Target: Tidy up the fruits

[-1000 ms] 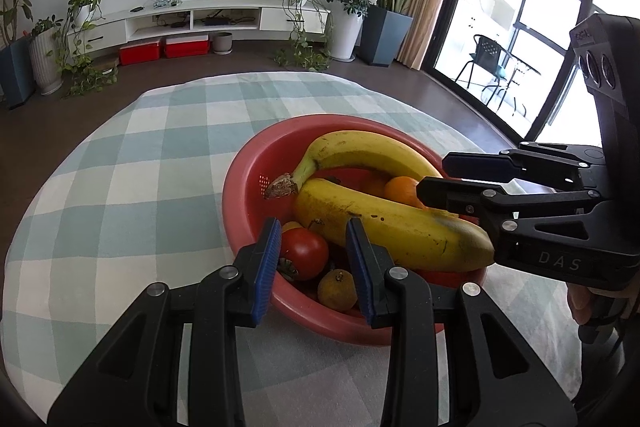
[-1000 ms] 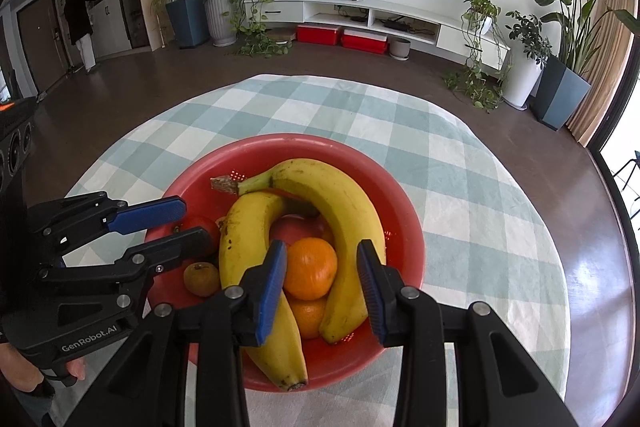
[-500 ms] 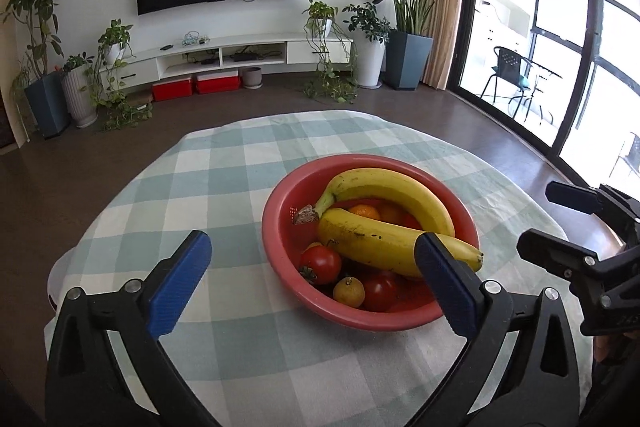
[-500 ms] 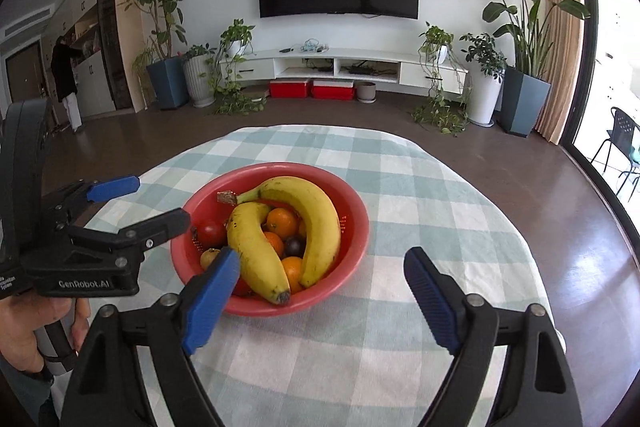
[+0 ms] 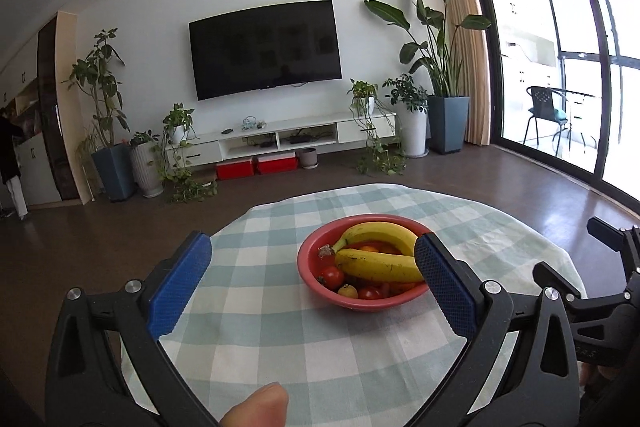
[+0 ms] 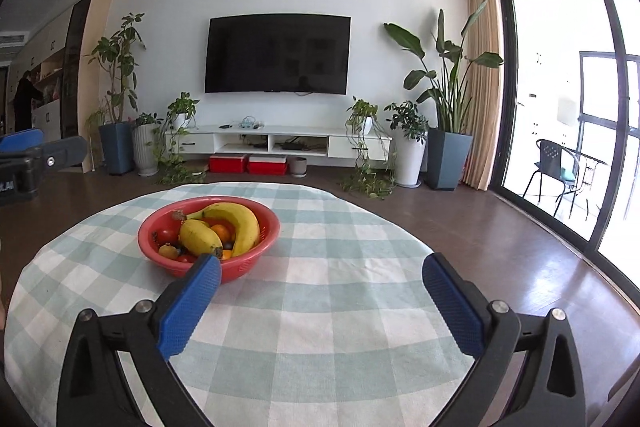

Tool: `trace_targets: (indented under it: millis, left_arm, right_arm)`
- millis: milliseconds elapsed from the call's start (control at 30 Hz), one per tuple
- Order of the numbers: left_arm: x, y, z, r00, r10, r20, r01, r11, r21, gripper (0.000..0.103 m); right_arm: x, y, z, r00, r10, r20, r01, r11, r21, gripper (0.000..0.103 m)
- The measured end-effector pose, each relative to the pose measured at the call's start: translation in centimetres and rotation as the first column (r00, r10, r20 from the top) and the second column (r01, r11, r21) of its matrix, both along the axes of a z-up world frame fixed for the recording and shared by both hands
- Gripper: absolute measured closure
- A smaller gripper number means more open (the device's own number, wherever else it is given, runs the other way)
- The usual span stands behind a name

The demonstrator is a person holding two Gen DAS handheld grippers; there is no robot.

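Note:
A red bowl [image 5: 360, 303] [image 6: 245, 267] stands on the round table with a green-and-white checked cloth [image 5: 280, 343] [image 6: 344, 311]. It holds two bananas [image 5: 378, 265] [image 6: 245, 223], an orange [image 6: 220, 231], tomatoes [image 5: 331, 275] and other small fruit. My left gripper [image 5: 311, 245] is open and empty, drawn back from the bowl, which shows between its blue pads. My right gripper [image 6: 322, 263] is opening wide with nothing between its jaws; the bowl lies ahead to its left. A thumb [image 5: 260, 405] shows at the bottom edge.
Beyond the table are dark floor, a white TV bench [image 6: 280, 143] under a wall TV, potted plants [image 5: 444, 123] and glass doors [image 6: 560, 147] on the right. A person [image 5: 10, 167] stands far off at the left.
Both grippers went from nearly shut over the fruit to wide open. Both pulled back and tilted up, so the bowl looks smaller and the room fills the view.

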State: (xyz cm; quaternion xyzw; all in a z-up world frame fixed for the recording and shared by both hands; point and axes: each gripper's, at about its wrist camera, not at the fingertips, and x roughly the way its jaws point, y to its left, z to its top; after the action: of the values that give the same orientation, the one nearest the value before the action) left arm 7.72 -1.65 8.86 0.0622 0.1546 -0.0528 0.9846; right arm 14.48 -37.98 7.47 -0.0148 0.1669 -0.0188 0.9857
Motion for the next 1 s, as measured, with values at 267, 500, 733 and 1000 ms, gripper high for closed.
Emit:
trace_targets:
  millis: [267, 500, 733, 1000]
  left_arm:
    - [-1.2, 0.0, -3.6, 0.978, 0.032, -0.208, -0.042, 0.998, -0.046, 0.000]
    - [0.1, 0.9, -5.4, 0.956, 0.075, -0.282, -0.090, 0.995, -0.040, 0.000]
    - [1.9, 1.0, -6.6, 0.946, 0.067, -0.318, -0.083, 0.996, -0.037, 0.000]
    - [2.7, 0.8, -6.8, 0.943, 0.061, -0.326, -0.075, 0.997, -0.030, 0.000]
  right_arm:
    - [-0.1, 1.5, -0.9, 0.998, 0.039, -0.049, -0.039, 0.999, -0.001, 0.000]
    - [1.1, 1.1, -1.9, 0.990, 0.039, -0.132, -0.033, 0.999, 0.043, 0.000]
    - [1.5, 1.0, -2.9, 0.977, 0.056, -0.206, -0.043, 0.997, 0.065, 0.000]
    - [1.0, 1.1, -1.8, 0.971, 0.076, -0.227, -0.054, 0.993, 0.102, 0.000]
